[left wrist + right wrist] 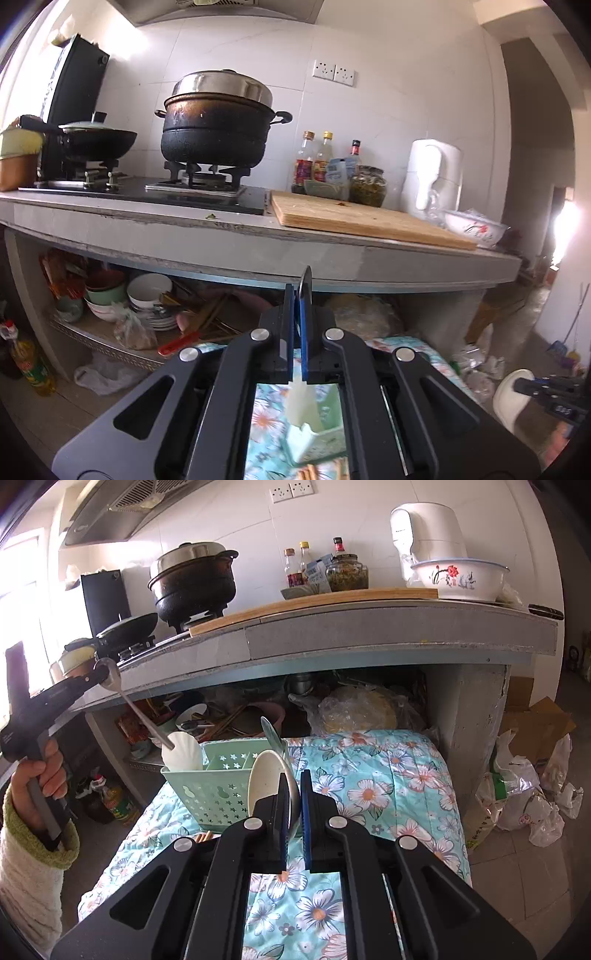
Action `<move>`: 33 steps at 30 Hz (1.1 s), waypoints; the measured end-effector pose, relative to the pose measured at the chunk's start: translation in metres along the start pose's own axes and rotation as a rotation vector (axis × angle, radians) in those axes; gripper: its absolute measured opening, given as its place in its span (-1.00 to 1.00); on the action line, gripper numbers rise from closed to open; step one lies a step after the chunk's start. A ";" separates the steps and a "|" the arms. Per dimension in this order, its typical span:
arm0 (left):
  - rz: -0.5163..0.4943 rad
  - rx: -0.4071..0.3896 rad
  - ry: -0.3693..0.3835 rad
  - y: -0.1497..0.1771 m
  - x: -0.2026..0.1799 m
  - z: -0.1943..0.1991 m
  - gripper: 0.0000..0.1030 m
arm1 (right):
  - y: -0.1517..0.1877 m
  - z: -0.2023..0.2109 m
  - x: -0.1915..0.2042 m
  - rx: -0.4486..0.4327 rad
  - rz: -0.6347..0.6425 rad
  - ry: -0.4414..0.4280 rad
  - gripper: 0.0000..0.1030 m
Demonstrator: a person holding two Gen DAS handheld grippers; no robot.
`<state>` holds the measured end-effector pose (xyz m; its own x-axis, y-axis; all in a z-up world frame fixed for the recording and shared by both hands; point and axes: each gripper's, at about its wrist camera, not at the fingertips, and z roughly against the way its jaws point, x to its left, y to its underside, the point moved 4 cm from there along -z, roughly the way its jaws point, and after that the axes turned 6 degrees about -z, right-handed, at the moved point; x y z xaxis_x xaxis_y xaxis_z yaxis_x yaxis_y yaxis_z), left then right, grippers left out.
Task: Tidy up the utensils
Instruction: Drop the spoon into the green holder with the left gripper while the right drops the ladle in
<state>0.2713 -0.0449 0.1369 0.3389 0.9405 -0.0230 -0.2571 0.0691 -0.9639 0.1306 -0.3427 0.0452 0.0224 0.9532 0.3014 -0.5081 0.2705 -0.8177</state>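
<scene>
My left gripper point(297, 295) is shut on a metal spoon point(306, 284), seen edge-on between the blue pads. In the right wrist view the left gripper point(98, 672) holds that spoon point(142, 710) by its bowl, handle slanting down toward the mint-green utensil caddy point(218, 790) on the floral cloth. A white scoop point(183, 753) stands in the caddy. My right gripper point(295, 779) is shut on a white spoon point(267, 775), lifted just in front of the caddy. A pale green spoon point(271, 733) stands behind it.
A concrete counter point(369, 631) carries a stove, black pot point(218, 129), wok, cutting board point(362, 218), bottles, white kettle and floral bowl point(458, 578). Bowls and chopsticks crowd the shelf below point(144, 299). Chopsticks point(203, 837) lie on the floral cloth point(388, 786). Plastic bags sit at right.
</scene>
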 end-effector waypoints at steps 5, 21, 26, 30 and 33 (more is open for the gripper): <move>-0.029 0.040 -0.022 0.024 0.001 -0.030 -0.96 | 0.005 -0.009 -0.002 0.025 -0.002 0.000 -0.88; 0.093 0.188 0.247 0.082 -0.008 -0.056 -0.51 | 0.010 -0.024 -0.005 0.062 -0.008 0.013 -0.88; 0.130 0.152 0.273 0.079 -0.001 -0.039 -0.25 | 0.000 -0.021 -0.002 0.035 -0.007 0.014 -0.88; 0.144 0.143 0.277 0.083 0.004 -0.018 -0.05 | -0.020 -0.017 0.003 -0.024 0.000 0.011 -0.88; 0.145 0.154 0.277 0.092 0.007 -0.003 0.12 | -0.045 -0.014 0.009 -0.099 0.006 0.005 -0.88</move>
<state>0.2526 -0.0327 0.0473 0.5162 0.8198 -0.2480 -0.4466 0.0106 -0.8947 0.1657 -0.3441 0.0782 0.0242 0.9556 0.2936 -0.4208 0.2762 -0.8641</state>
